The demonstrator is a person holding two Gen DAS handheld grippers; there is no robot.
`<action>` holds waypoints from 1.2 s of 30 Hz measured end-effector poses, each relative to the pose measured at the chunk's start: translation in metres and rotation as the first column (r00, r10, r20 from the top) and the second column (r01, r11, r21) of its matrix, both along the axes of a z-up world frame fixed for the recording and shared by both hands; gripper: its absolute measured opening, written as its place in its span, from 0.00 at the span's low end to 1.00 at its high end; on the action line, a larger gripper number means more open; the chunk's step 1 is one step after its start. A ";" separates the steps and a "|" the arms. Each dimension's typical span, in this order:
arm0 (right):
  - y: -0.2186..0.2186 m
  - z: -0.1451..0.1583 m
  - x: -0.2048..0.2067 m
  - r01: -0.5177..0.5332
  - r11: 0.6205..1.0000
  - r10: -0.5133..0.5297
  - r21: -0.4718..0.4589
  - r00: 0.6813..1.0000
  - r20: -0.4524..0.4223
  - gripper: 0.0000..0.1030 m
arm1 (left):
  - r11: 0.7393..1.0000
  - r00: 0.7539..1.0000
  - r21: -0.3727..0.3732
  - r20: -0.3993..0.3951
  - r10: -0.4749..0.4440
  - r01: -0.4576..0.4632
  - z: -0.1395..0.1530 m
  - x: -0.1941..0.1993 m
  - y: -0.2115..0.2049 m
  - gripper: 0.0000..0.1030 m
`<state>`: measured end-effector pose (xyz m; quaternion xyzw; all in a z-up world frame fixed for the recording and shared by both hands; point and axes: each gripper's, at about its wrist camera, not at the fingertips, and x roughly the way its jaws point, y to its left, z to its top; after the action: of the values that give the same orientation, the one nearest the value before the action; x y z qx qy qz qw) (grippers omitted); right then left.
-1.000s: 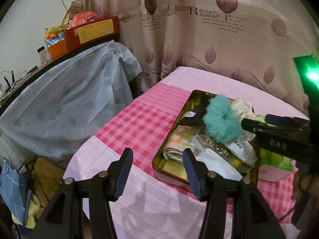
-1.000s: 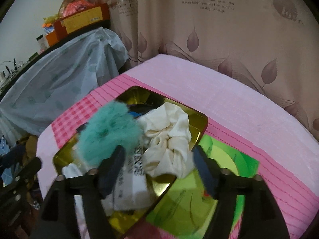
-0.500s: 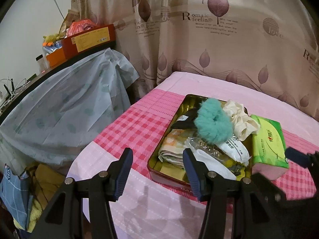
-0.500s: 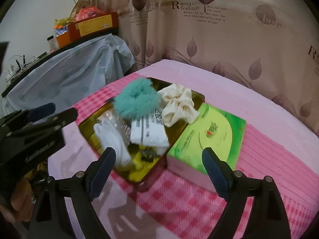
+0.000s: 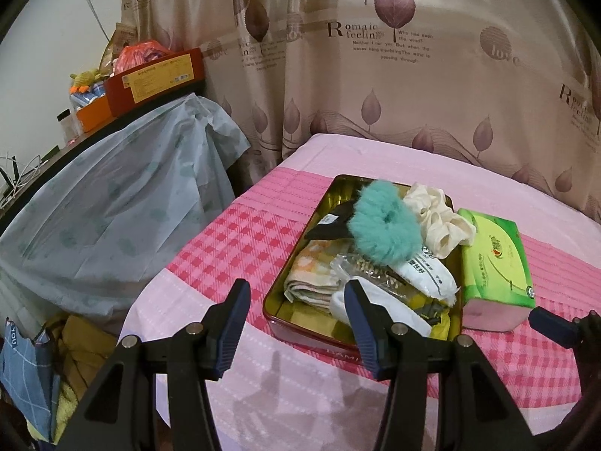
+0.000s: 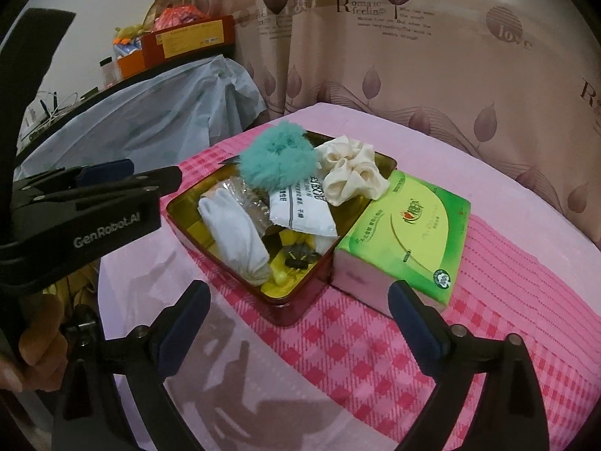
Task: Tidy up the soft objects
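Teal fuzzy scrunchie (image 6: 277,159) lies in tin (image 6: 300,297), ahead of both grippers.
Right gripper (image 6: 296,314) fingers just widened, nothing between; left gripper (image 5: 296,314) fingers apart, empty. Cream scrunchie (image 6: 351,173) beside teal one; green tissue pack (image 6: 405,236) touching tin.

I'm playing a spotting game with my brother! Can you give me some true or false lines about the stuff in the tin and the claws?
1. The fluffy teal scrunchie lies in the tin. True.
2. The green tissue pack is inside the tin. False: it lies on the pink cloth right beside the tin.
3. The right claw is squeezing the cream scrunchie. False: its jaws stand wide open with nothing between them, and they have just been opening.
4. The left claw holds nothing. True.
5. A white glove lies in the tin. True.
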<state>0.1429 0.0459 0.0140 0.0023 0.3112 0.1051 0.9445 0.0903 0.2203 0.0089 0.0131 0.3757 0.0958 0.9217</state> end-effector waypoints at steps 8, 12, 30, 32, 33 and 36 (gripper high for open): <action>0.003 0.000 -0.001 -0.006 1.000 0.006 -0.003 1.000 -0.001 0.92 | 1.000 1.000 0.005 -0.010 -0.002 0.002 -0.002 0.001 0.001 0.52; 0.006 0.001 -0.002 -0.006 1.000 0.006 -0.011 1.000 -0.001 0.95 | 1.000 1.000 0.005 -0.009 -0.004 0.004 -0.002 0.000 0.001 0.52; -0.002 0.000 0.006 0.040 0.999 -0.041 -0.017 0.999 -0.017 0.98 | 1.000 1.000 0.002 -0.012 -0.006 0.006 -0.002 0.000 0.002 0.52; -0.002 -0.001 0.006 0.041 0.999 -0.041 -0.018 0.999 -0.019 0.98 | 1.000 1.000 0.003 -0.012 -0.007 0.007 -0.002 0.000 0.001 0.52; -0.002 -0.001 0.007 0.039 0.999 -0.040 -0.018 0.999 -0.020 0.98 | 1.000 1.000 0.003 -0.011 -0.008 0.008 -0.002 0.000 0.002 0.52; -0.002 -0.001 0.006 0.034 0.999 -0.035 -0.020 0.999 -0.020 0.98 | 1.000 1.000 0.002 -0.013 -0.008 0.008 -0.003 0.000 0.001 0.52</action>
<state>0.1491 0.0439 0.0129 -0.0006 0.3219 0.0857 0.9429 0.0908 0.2218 0.0064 0.0163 0.3814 0.0926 0.9196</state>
